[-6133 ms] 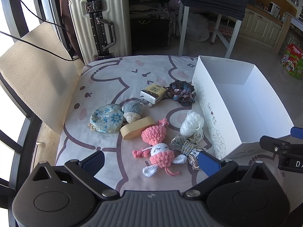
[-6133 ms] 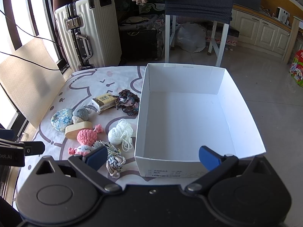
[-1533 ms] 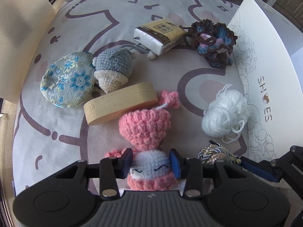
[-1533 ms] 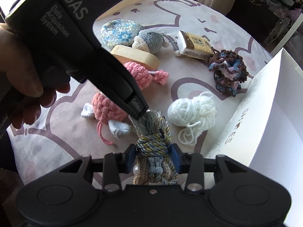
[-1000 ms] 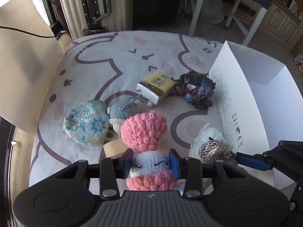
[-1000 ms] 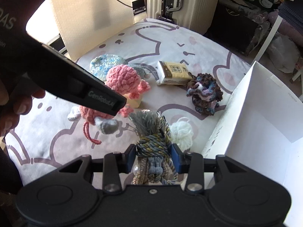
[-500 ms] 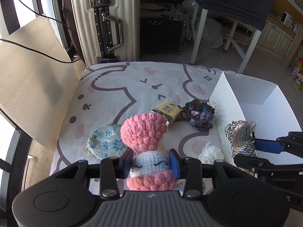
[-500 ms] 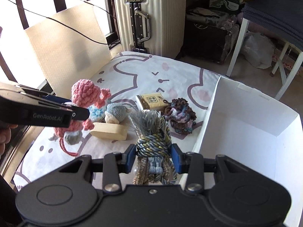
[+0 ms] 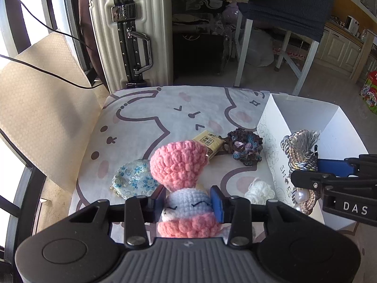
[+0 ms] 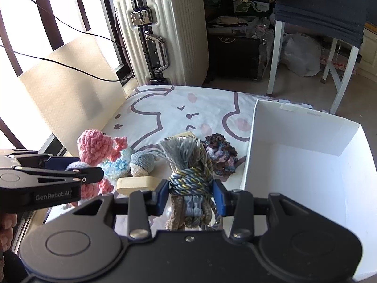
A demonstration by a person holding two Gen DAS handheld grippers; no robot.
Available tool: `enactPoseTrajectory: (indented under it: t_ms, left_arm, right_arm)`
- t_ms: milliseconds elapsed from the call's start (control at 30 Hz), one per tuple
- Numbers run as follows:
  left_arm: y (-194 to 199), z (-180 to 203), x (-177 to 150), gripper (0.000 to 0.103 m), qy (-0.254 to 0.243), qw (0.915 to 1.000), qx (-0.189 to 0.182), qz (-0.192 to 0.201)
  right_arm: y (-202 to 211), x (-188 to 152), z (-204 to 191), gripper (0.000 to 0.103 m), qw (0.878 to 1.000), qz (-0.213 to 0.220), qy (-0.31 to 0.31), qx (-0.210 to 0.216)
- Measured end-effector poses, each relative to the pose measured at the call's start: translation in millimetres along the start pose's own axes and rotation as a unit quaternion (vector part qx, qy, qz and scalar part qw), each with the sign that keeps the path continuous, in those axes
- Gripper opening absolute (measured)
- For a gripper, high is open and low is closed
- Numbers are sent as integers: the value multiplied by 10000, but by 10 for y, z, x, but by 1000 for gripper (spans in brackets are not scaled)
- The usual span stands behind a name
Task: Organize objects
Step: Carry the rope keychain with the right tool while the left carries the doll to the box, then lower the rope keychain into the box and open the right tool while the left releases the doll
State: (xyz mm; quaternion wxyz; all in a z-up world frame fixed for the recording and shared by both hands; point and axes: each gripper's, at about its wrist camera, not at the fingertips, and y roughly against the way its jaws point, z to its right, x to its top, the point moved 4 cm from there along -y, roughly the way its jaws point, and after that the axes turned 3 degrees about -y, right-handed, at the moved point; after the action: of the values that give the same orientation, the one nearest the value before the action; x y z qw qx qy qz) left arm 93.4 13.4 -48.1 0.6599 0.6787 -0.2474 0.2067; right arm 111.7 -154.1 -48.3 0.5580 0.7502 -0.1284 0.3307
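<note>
Left wrist view: the left gripper (image 9: 187,201) is clamped on the crochet doll (image 9: 181,184), its blue pads pressed to either side of the pale face; the pink bonnet stands up beyond the fingers, so the doll's long axis runs along the gripper, head forward; it is held clear of the cushion (image 9: 150,122); the white box (image 9: 329,127) lies to the right of this gripper, with the other hand's tool in between; the right gripper (image 9: 306,172) reaches in from the right edge, pinching the rope tassel (image 9: 300,148), which shows against the box's near wall and open inside.

Right wrist view: the right gripper (image 10: 190,197) has its jaws closed on the tassel (image 10: 188,172) at the wound knot; the fringe points up and away, cords hang below, so its long axis follows the fingers; the box (image 10: 306,122) opens just to the right of this gripper, its left wall close beside the tassel; the left gripper (image 10: 77,172) with the doll (image 10: 94,151) sits well left of the box, over the cushion's (image 10: 165,108) left part, a hand (image 10: 7,228) behind it.

Judged from this, the right hand is the nearer to the box; a short carry rightward should bring the tassel over the opening; the doll has farther to cross, past the items left of the box.
</note>
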Motion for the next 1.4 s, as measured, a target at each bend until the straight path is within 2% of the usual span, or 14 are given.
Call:
enactPoseTrajectory:
  t_ms: [367, 967, 1400]
  left_arm:
    - [78, 224, 158, 42, -11, 9997, -190, 158]
    - [-22, 899, 351, 43, -317, 9978, -568, 161]
    - [-66, 1502, 376, 43, -697, 9925, -987, 181]
  right_arm:
    - [136, 37, 211, 41, 9995, 159, -166, -210]
    - [609, -49, 1166, 42, 9906, 438, -892, -943]
    - [785, -214, 1597, 42, 9840, 402, -1212, -1243]
